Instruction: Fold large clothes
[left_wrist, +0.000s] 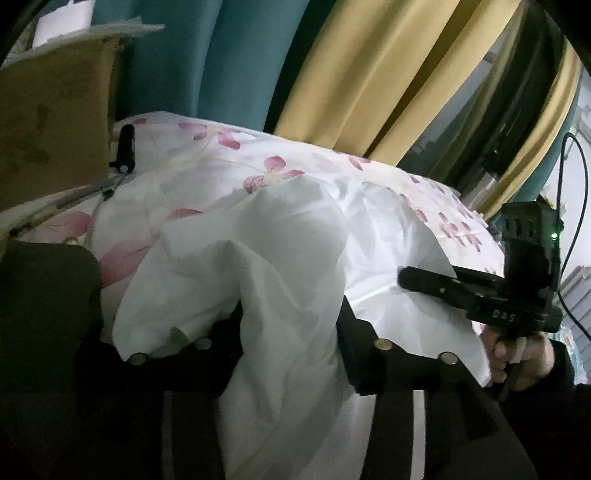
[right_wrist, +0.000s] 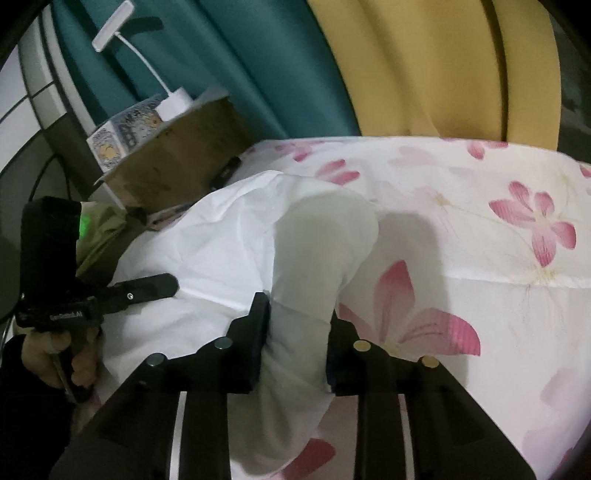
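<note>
L wrist view: white garment (left_wrist: 258, 258) heaped mid-frame on a bed w/ pink-flower quilt (left_wrist: 229, 155). A fold of the cloth hangs down btwn the left gripper (left_wrist: 280, 332) jaws at bottom centre; jaws stand wide, left one mostly hidden under cloth, pads not seen pressing, so reads as released w/ cloth draped through the gap. Right gripper (left_wrist: 424, 277) at right edge, seen side-on, tip lying over the garment's right border; its grip can't be told from here. Hand (left_wrist: 517, 354) on its handle, lower right. Cardboard box (left_wrist: 51, 122) upper left, black tool (left_wrist: 123, 147) just beside it on the quilt. Teal + yellow curtains (left_wrist: 369, 74) across the top.

R wrist view: right gripper (right_wrist: 295, 332) bottom centre, 2 jaws clenched on a bunched fold of the white garment (right_wrist: 229, 240), cloth squeezed btwn the pads. Rest of garment spreads to mid-left, quilt (right_wrist: 498, 221) fills the right. Left gripper (right_wrist: 162, 286) at left edge, tip over the garment; hand (right_wrist: 55, 358) below it, lower left. Box (right_wrist: 177, 147) upper left w/ white lamp (right_wrist: 173, 103) on top.
</note>
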